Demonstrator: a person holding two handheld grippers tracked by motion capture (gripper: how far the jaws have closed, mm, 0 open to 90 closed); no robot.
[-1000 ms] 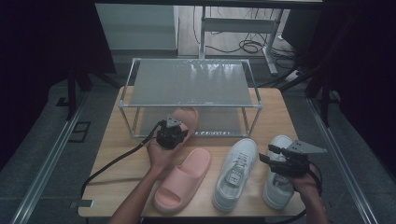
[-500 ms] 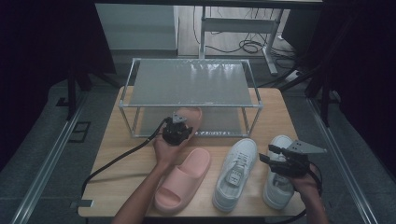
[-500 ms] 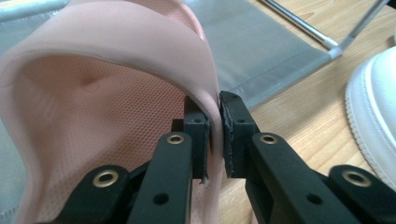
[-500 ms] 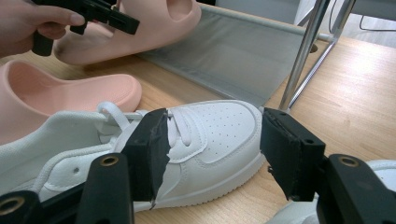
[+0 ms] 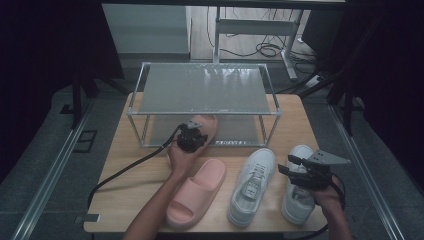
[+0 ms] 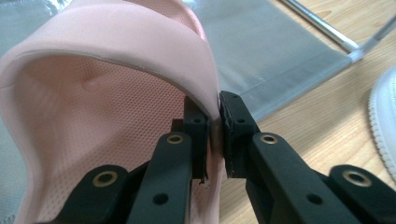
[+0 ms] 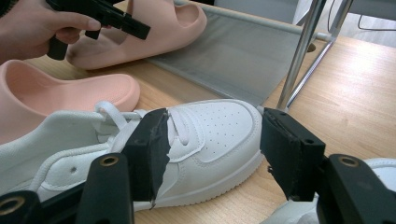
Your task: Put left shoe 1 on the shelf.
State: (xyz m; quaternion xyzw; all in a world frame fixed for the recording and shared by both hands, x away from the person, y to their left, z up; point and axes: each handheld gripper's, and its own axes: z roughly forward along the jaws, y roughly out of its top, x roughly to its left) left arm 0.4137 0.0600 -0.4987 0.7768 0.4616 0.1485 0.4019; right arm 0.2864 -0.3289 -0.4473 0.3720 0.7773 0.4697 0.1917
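While the high view makes it look like a shoe-tidying job, it's barely started: the left gripper (image 5: 192, 137) has one pink slide (image 5: 206, 125) nosed in at the lower shelf of the metal rack (image 5: 150, 67), at its front edge. The second pink slide (image 5: 196, 192) and both white sneakers, one (image 5: 252, 185) mid-table and the other (image 5: 298, 192) at the right edge, sit on the wooden table (image 5: 120, 160). So my guess is one of four is nearly parked and three are left, and the top shelf is bare. The right gripper (image 5: 292, 172) hovers above the right-hand sneaker, holding nothing.

In the left gripper view, the jaws are pinched tight on the side wall of the strap of the pink slide (image 6: 116, 93), one pad inside the shoe, one outside. The grey shelf sheet (image 6: 261, 60) runs behind it. I can't tell from here whether the sole is resting on that sheet or is just above it, since the shoe hides its own underside.

In the right gripper view, the jaws stand wide apart with a white sneaker (image 7: 205, 135) beyond them, not touched. The heel of that shoe is cut off at the left edge. Farther back, the left gripper (image 7: 121, 23) holds its slide (image 7: 173, 23) with the toe over the shelf sheet.
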